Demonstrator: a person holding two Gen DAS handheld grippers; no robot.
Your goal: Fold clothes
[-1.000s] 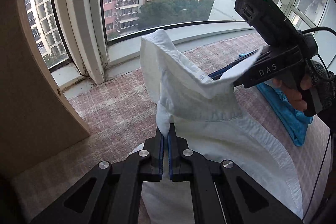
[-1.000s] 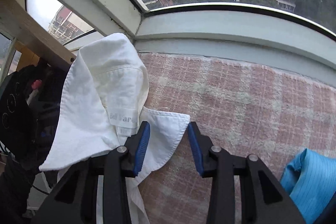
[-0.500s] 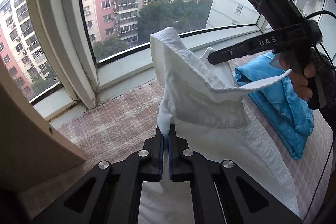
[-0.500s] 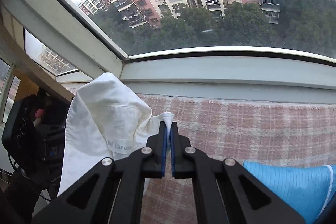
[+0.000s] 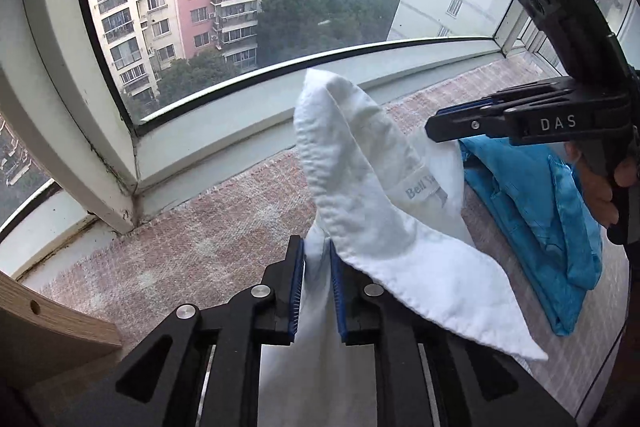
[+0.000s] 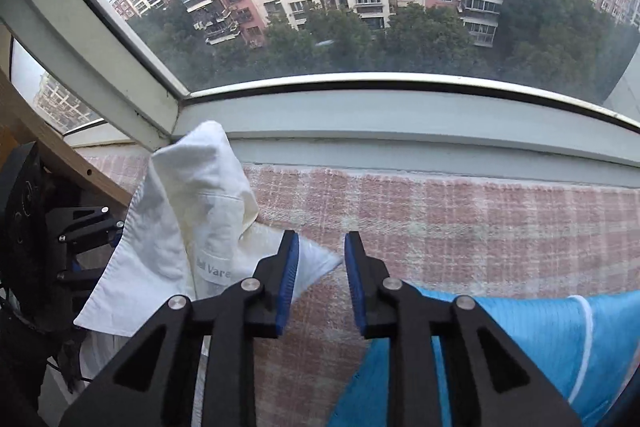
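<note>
By the window, the left black two-finger gripper (image 5: 316, 287) has its blue-padded jaws slightly parted with the white cotton collared shirt (image 5: 360, 195) between them. The right gripper (image 6: 321, 269) stands open, the collar tip loose between its pads. A folded blue garment (image 5: 532, 211) lies on the pink checked cloth (image 6: 460, 211).

**Arrangement of garments, grippers and window bay**

A shirt (image 5: 360, 187) is held upright between the left gripper (image 5: 316, 287) and the window sill (image 5: 240, 131). To its right a folded garment (image 5: 532, 211) is laid on the checked mat (image 5: 208, 239). The right gripper (image 6: 320, 267) is placed above that garment (its jaws beside the shirt's collar tip). A wooden panel (image 5: 48, 323) is seen at far left.
</note>
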